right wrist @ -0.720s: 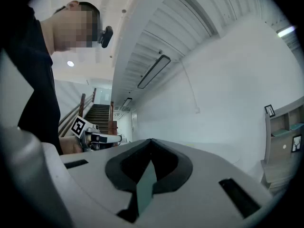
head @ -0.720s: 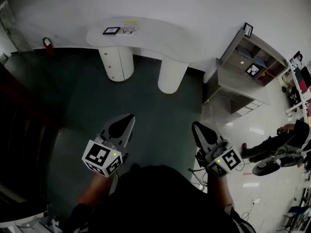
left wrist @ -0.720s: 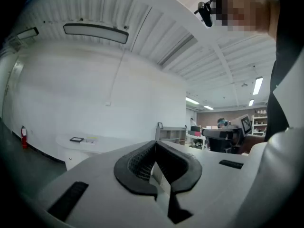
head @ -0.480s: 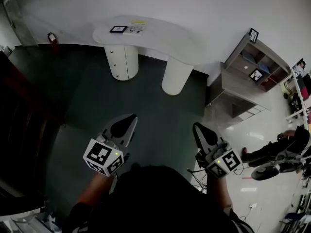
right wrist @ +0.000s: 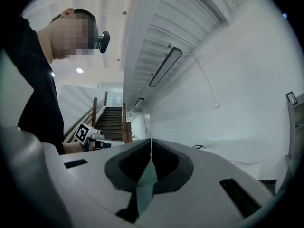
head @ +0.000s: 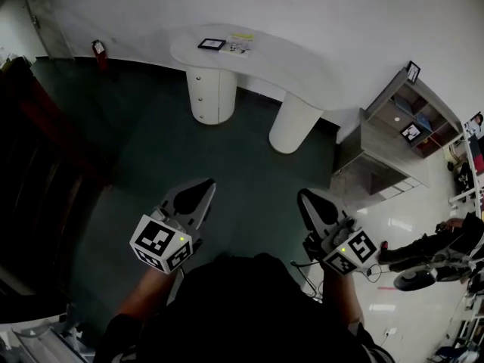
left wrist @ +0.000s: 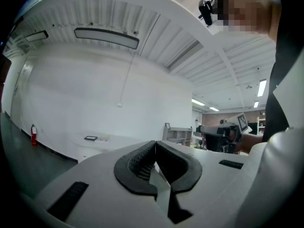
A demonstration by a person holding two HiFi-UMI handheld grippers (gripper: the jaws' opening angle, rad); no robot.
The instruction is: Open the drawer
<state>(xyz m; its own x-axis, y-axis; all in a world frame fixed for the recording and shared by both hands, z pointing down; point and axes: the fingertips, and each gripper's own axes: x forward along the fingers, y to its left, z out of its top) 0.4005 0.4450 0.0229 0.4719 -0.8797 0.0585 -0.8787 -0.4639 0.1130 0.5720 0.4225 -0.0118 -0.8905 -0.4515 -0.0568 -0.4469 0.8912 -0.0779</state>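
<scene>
The left tongs [head: 201,190] are being held low over the dark green floor [head: 151,150], in front of the person's dark top [head: 242,308]. In the left gripper view, the two jaws are being pressed together at the tips. Nothing is being held between them.

The right tongs [head: 306,200] are being held next to the left ones, a little apart from them and at about the same height. In the right gripper view, these jaws are being kept tight together too, and nothing is being gripped by them. Both tongs are being pointed toward the white bench [head: 287,59].

The bench is curved and is being held up by two round white legs. The drawer [head: 203,91] is set in the left leg, one of a short stack of drawers with small knobs, and it looks shut. It is well apart from both tongs and is not being touched by either one. The other round leg [head: 295,131] is plain.

A black frame [head: 211,44] and a paper [head: 240,45] are lying side by side on the bench top, close to the wall [head: 340,13]. A red fire extinguisher [head: 98,49] is being kept by the wall, to the left of the bench. A grey shelf [head: 401,127] with small pictures on it is standing to the right of the bench. Stairs [right wrist: 111,122] are being shown far off in the right gripper view.
</scene>
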